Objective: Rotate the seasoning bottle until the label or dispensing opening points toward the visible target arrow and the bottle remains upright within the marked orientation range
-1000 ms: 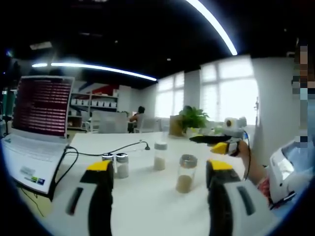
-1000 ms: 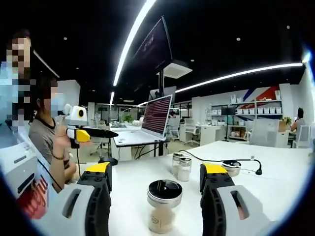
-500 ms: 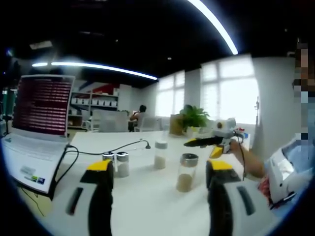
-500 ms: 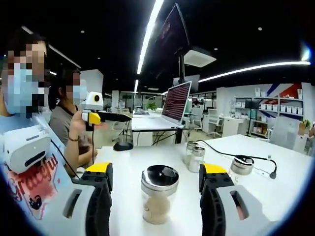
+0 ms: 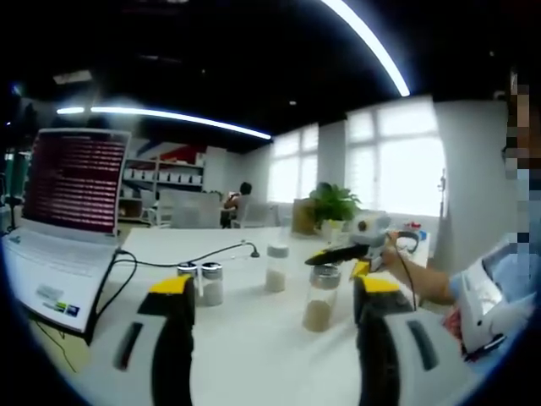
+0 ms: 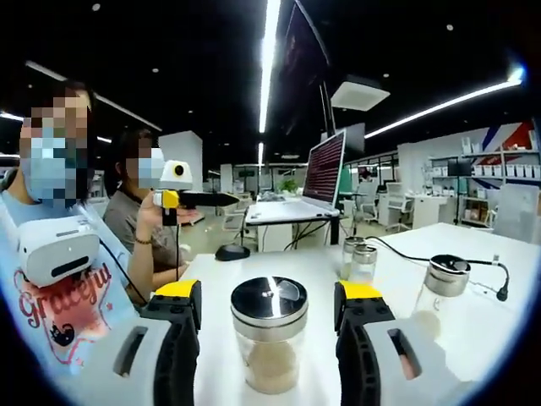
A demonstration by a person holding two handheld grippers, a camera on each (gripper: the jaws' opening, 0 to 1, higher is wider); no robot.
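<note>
Your left gripper (image 5: 275, 298) has its jaws apart over the white table (image 5: 254, 355), the laptop (image 5: 63, 220) to its left and the seasoning bottle (image 5: 320, 297) upright between the jaw tips, nearer the right one. Your right gripper (image 6: 269, 306) also stands spread, untouching, either side of that seasoning bottle (image 6: 269, 334), whose metal lid (image 6: 269, 300) faces you; paired shakers (image 6: 357, 259) stand behind it to the right.

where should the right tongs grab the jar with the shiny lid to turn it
Grip the jar on its clear glass sides just below the metal lid, coming in level from the near side. It stands upright, round and straight-walled, already centred between the open right tongs, so closing squarely should hold it for twisting.
</note>
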